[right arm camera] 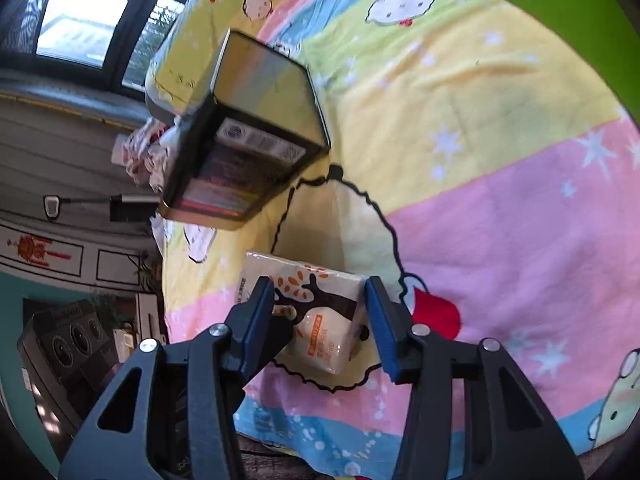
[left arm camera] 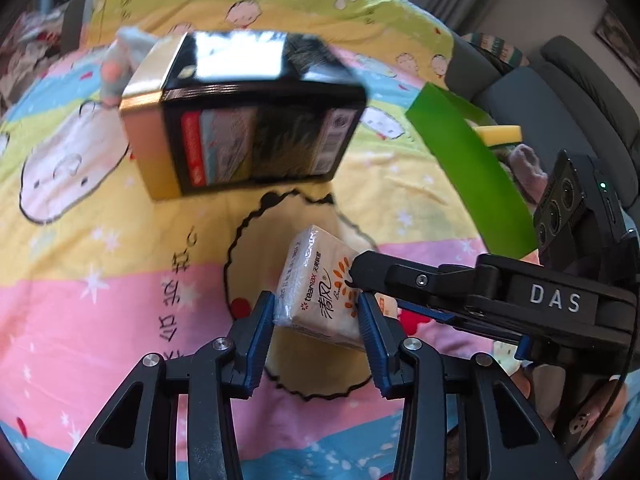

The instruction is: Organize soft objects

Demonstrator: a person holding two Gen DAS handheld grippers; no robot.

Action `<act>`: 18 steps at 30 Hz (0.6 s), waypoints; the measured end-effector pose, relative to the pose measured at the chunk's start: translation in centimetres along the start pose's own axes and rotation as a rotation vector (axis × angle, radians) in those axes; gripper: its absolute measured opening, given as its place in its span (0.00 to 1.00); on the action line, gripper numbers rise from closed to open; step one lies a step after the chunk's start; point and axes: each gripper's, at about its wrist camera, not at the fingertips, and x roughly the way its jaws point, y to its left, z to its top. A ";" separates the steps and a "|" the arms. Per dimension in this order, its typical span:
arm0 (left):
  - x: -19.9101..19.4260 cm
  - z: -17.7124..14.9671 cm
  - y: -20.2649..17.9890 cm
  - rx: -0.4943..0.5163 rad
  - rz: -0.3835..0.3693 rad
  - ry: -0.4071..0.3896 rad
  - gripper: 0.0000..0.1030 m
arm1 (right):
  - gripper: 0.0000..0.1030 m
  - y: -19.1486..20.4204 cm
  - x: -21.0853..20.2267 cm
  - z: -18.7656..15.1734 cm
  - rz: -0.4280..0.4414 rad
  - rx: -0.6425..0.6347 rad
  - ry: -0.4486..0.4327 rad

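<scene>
Lying low in the middle of both views, on a bright cartoon bedspread (left arm camera: 100, 304): a small tissue pack (left arm camera: 320, 284) in clear wrap, one end tilted up off the cloth. Clamped across its near end by the left gripper (left arm camera: 316, 316), blue pads (left arm camera: 262, 332) pressed against both sides. Reached from the right of the left view by the right gripper (right arm camera: 320, 316), its black finger (left arm camera: 384, 276) laid over the pack's far right corner. Seen from the right wrist, straddled by that gripper's own blue pads (right arm camera: 380, 328), the left one against the wrap, the right one perhaps just touching; hard to say through the fisheye. Above the pack, toward upper centre of both views, a black and gold box (left arm camera: 244, 120), blurred. At the right edge of the left view, a green bin (left arm camera: 472, 160) with a yellow sponge (left arm camera: 500, 134) showing inside. Beyond the bed in the right view, a dark window (right arm camera: 84, 20) at upper left.
</scene>
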 end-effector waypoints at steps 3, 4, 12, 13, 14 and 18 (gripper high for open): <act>-0.8 1.1 -2.0 0.056 -0.007 -0.037 0.41 | 0.44 0.0 -2.2 0.6 0.023 -0.004 -0.055; -0.9 1.6 -3.0 0.084 -0.011 -0.050 0.41 | 0.44 0.0 -3.0 0.9 0.024 -0.008 -0.076; -0.5 5.7 -12.0 0.244 -0.114 -0.116 0.41 | 0.44 -2.0 -12.1 3.6 -0.011 0.004 -0.318; -0.4 6.2 -13.0 0.260 -0.135 -0.119 0.41 | 0.44 -2.5 -13.1 4.1 -0.015 0.009 -0.343; -0.2 6.6 -13.9 0.274 -0.162 -0.120 0.41 | 0.44 -3.1 -14.1 4.4 -0.017 0.020 -0.366; 2.0 8.4 -17.9 0.302 -0.253 -0.091 0.41 | 0.45 -5.3 -17.6 6.0 -0.065 0.056 -0.452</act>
